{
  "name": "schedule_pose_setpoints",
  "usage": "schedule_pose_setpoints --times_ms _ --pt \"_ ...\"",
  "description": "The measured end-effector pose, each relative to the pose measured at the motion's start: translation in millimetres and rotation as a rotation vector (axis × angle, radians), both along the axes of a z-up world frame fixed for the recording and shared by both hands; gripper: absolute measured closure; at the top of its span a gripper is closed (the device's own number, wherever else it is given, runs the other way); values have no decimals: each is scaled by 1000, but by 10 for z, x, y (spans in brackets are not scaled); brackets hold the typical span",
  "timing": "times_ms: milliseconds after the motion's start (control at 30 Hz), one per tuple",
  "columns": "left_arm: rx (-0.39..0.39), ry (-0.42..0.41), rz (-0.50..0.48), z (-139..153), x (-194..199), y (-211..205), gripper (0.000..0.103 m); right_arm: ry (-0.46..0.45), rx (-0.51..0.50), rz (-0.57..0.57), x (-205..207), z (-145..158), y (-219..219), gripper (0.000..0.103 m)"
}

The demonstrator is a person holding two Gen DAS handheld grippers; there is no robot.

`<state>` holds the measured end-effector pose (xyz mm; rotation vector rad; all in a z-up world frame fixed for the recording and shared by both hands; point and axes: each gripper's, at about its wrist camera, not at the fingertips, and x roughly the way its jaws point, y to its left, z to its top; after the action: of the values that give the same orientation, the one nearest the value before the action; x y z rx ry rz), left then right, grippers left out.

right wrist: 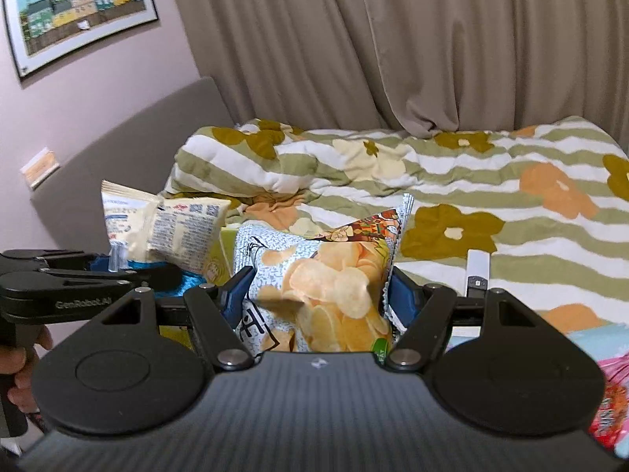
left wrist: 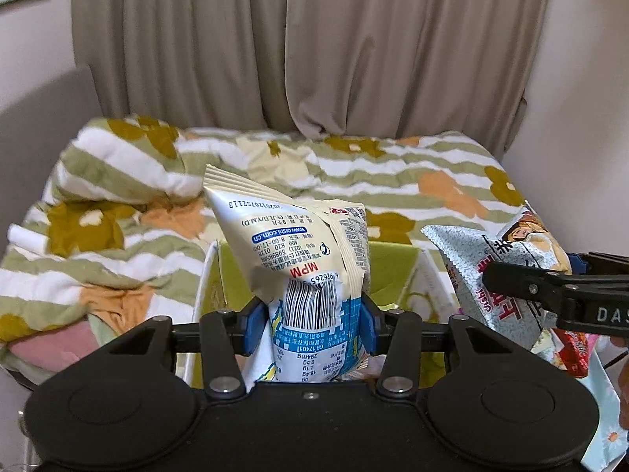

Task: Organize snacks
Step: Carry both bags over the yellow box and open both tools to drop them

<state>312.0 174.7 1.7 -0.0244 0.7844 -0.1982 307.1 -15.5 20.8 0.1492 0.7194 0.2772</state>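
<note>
My left gripper (left wrist: pixel 310 324) is shut on a cream and blue snack bag (left wrist: pixel 302 259) with a barcode, held upright above a white-framed storage box with green lining (left wrist: pixel 387 263). The same bag shows in the right wrist view (right wrist: pixel 157 228) at the left. My right gripper (right wrist: pixel 314 299) is shut on a potato chip bag (right wrist: pixel 330 275) printed with chips. That chip bag (left wrist: pixel 495 267) and the right gripper's fingers (left wrist: pixel 550 287) show at the right of the left wrist view. The two bags are held side by side, apart.
A bed with a green-striped flowered quilt (right wrist: pixel 471 196) lies beyond. Beige curtains (left wrist: pixel 314 47) hang behind. A grey headboard (right wrist: pixel 137 145) and framed picture (right wrist: pixel 78 8) are at left. Red and pink snack packets (right wrist: pixel 613 397) lie at the lower right. A white remote (right wrist: pixel 477 271) lies on the quilt.
</note>
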Motion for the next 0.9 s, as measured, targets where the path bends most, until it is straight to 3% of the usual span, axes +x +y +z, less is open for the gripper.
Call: schedule_pose_setpoints --times_ms 67,133,167,400,733,800,867,900 --pt "-22 28 -7 -105 153 85 45 17 -9 -23 90 -66 101 17" --pt "-12 59 1 -212 278 150 4 35 -15 -46 159 -133 171 17" --pt "-6 56 6 -244 299 178 1 43 -17 -56 181 -164 191 17" --pt "47 45 -45 -371 172 205 1 94 -46 -108 291 -323 325 17" --pt "52 29 -30 -298 48 245 1 105 -29 -93 502 -337 472 16" --pt "59 23 -20 -274 38 254 1 106 -23 -105 573 -363 489 11" --pt "70 15 -11 -259 24 259 1 107 -6 -115 607 -401 477 0" --pt "77 13 -5 -260 15 258 1 106 7 -117 608 -413 464 0"
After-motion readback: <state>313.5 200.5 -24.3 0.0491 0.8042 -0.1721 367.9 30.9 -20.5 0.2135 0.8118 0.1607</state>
